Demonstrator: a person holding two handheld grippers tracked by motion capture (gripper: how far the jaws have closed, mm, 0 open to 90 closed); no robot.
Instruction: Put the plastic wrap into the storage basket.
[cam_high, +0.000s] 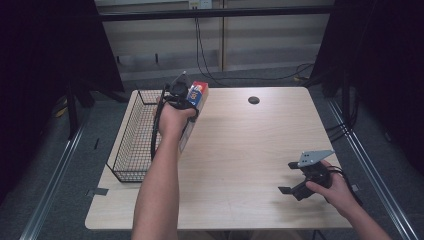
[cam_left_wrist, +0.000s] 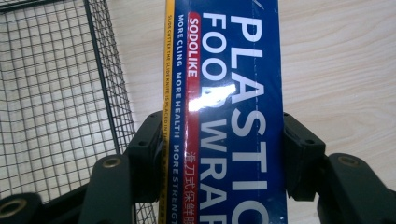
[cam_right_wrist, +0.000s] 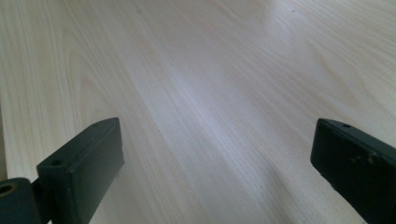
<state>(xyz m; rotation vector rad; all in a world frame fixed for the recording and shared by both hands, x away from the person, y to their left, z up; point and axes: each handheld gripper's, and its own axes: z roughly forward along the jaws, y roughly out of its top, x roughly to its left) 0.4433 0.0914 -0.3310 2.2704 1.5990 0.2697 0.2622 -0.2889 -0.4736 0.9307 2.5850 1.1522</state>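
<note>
Long blue box (cam_left_wrist: 229, 116) of plastic food wrap, white lettering, yellow edge on one side. It's clamped across its width by the left gripper (cam_left_wrist: 223, 154); both black pads press its sides. From the high view, box (cam_high: 196, 95) is held at far left of table (cam_high: 250, 150), w/ its red-and-blue end pointing far, lower part hidden behind the hand. Left hand (cam_high: 172, 120) wraps the gripper (cam_high: 186, 100); forearm runs in from the near edge.

Just left of box: black wire basket (cam_high: 131, 137), sitting along table's left edge; its mesh (cam_left_wrist: 56, 93) shows beside the box in the left gripper view, w/ the box over bare wood just right of the rim.

Right gripper (cam_high: 292, 177) well apart, near right of table, held low in right hand (cam_high: 335, 190), grey plate on top. Jaws spread wide, nothing betw. them; only pale wood (cam_right_wrist: 210, 93) ahead.

Small dark round disc (cam_high: 254, 100) at far centre of table.
</note>
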